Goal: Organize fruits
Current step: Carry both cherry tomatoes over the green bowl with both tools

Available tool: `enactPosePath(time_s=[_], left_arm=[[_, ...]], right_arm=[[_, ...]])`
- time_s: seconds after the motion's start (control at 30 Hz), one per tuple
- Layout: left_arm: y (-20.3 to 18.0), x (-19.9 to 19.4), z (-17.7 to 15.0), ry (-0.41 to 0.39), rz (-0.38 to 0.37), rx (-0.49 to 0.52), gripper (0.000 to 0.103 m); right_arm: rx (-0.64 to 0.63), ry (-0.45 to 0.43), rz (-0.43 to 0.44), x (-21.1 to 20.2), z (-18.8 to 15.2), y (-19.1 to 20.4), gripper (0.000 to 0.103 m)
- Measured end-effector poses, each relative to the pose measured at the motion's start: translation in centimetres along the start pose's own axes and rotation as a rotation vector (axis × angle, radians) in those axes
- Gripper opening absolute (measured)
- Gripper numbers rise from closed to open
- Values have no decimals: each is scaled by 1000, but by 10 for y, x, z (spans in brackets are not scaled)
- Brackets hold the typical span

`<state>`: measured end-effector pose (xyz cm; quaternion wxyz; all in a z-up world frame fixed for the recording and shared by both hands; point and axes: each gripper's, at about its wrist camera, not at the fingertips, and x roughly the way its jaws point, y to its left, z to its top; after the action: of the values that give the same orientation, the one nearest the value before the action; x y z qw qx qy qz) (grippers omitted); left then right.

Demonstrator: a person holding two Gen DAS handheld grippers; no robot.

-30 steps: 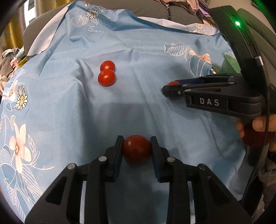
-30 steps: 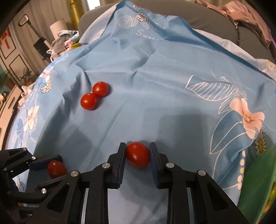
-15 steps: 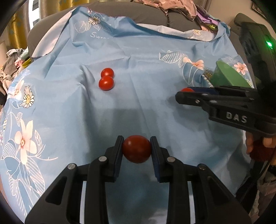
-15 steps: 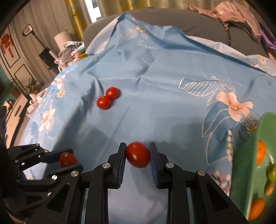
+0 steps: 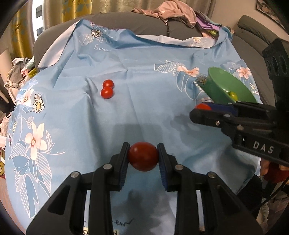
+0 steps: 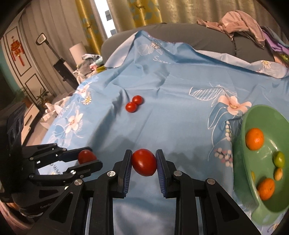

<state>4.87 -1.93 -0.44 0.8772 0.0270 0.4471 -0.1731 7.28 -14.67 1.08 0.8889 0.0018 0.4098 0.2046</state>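
My left gripper [image 5: 143, 157] is shut on a red tomato [image 5: 143, 156], held above the blue flowered cloth [image 5: 144, 76]. My right gripper [image 6: 144, 162] is shut on another red tomato [image 6: 144, 162]. Each gripper shows in the other's view: the right one [image 5: 204, 108] at the right by the green bowl [image 5: 216, 85], the left one [image 6: 86, 157] at the lower left. Two more tomatoes [image 5: 107, 89] lie touching on the cloth further back; they also show in the right wrist view [image 6: 134, 104]. The green bowl [image 6: 242, 155] holds two oranges [image 6: 254, 138] and small green and yellow fruits.
The cloth covers a grey sofa [image 5: 148, 23] with a pile of clothes [image 5: 173, 12] on its back. More clothes [image 5: 18, 66] lie off the left edge. A lamp and cabinet doors [image 6: 36, 76] stand at the left in the right wrist view.
Both grippers have risen and pulled back with their tomatoes, so the cloth looks farther off. The right gripper has moved right toward the green bowl, which now shows fully.
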Motion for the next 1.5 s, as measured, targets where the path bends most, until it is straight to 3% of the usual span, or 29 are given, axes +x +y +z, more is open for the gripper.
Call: enactPosePath(time_s=[0.7, 1.5], left_arm=[[-33, -40, 0, -77, 15, 51, 30], [-94, -29, 30, -92, -25, 177, 30]], right_arm=[[9, -110, -10, -57, -15, 4, 29], [120, -199, -76, -94, -27, -57, 29]])
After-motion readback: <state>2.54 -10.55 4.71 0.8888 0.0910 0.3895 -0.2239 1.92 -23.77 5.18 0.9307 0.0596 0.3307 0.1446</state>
